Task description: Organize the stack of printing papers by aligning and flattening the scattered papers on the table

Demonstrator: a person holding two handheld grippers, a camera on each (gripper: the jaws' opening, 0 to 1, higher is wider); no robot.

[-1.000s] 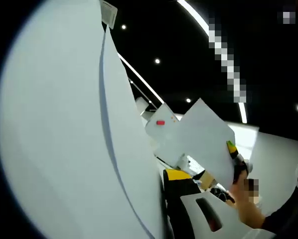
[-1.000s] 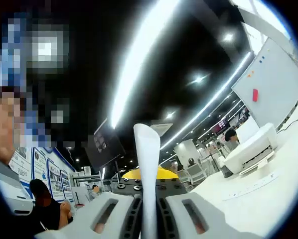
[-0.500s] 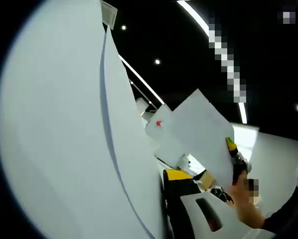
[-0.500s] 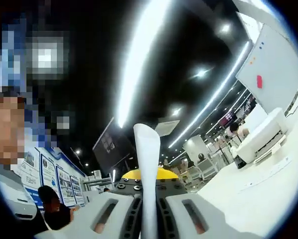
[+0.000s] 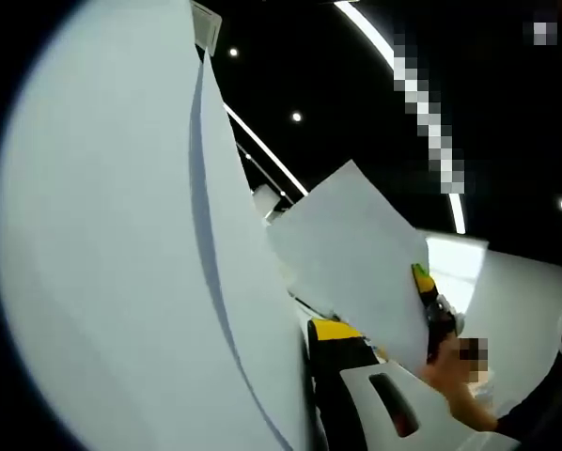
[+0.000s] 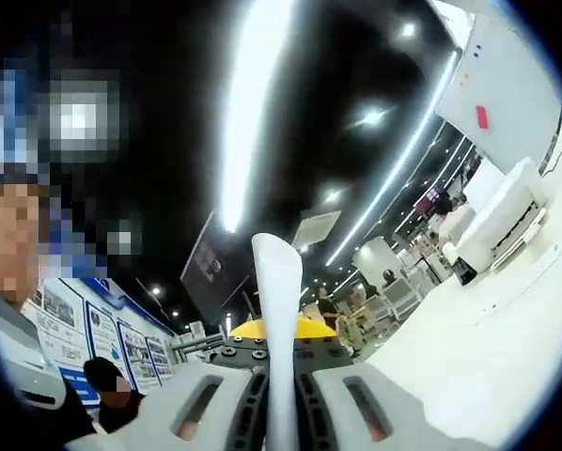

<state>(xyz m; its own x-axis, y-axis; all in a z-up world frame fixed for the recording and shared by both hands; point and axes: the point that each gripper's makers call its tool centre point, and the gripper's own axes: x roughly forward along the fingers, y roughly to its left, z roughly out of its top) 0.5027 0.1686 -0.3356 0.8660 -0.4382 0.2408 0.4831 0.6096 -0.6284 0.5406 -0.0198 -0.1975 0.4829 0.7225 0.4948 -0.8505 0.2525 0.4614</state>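
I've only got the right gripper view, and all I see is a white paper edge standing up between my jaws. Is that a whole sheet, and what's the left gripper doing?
Observer: Yes. In the left gripper view the right gripper holds a full flat sheet by one edge, raised in the air.
Operator: And the left gripper?
Observer: Large white papers rise past its camera, covering the left half of its view. Its grip on them is hidden.
Operator: Anything between the two?
Observer: A person's hand on the right gripper, just below the sheet.
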